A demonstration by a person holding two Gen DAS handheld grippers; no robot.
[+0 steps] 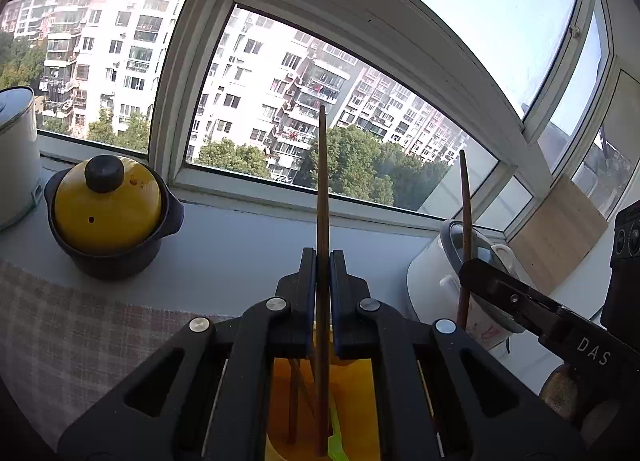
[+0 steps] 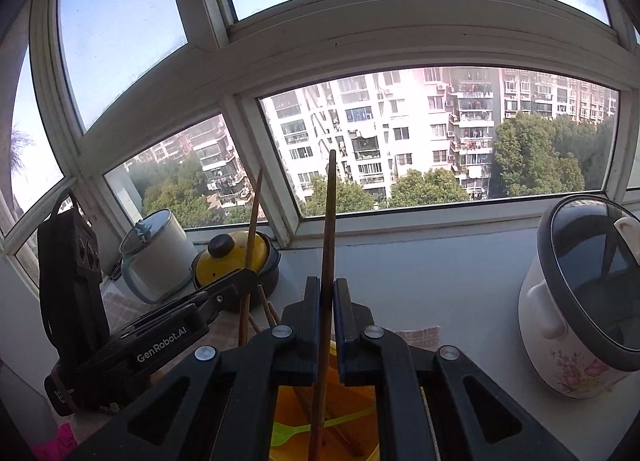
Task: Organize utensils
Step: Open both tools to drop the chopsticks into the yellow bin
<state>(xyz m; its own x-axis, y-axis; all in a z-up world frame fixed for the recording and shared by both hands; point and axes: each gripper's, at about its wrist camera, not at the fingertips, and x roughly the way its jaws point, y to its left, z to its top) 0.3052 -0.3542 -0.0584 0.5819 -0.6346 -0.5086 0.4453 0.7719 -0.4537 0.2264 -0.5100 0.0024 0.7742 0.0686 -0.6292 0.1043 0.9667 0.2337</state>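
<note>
My left gripper (image 1: pixel 322 257) is shut on a brown chopstick (image 1: pixel 322 181) that stands nearly upright between its pads. In the right wrist view, my right gripper (image 2: pixel 327 285) is shut on a second brown chopstick (image 2: pixel 329 213), also upright. Each gripper shows in the other's view: the right gripper (image 1: pixel 466 266) at the right with its chopstick (image 1: pixel 464 197), the left gripper (image 2: pixel 248 274) at the left with its chopstick (image 2: pixel 253 217). Below both lies a yellow container (image 1: pixel 352 401) (image 2: pixel 356 401) holding more chopsticks and a green utensil (image 2: pixel 288 431).
A dark pot with a yellow lid (image 1: pixel 108 205) and a white pot (image 1: pixel 16 157) stand on the sill at the left. A floral white pot with a glass lid (image 2: pixel 580 301) stands at the right. A wooden board (image 1: pixel 560 233) leans on the window. A checked cloth (image 1: pixel 60 333) covers the counter.
</note>
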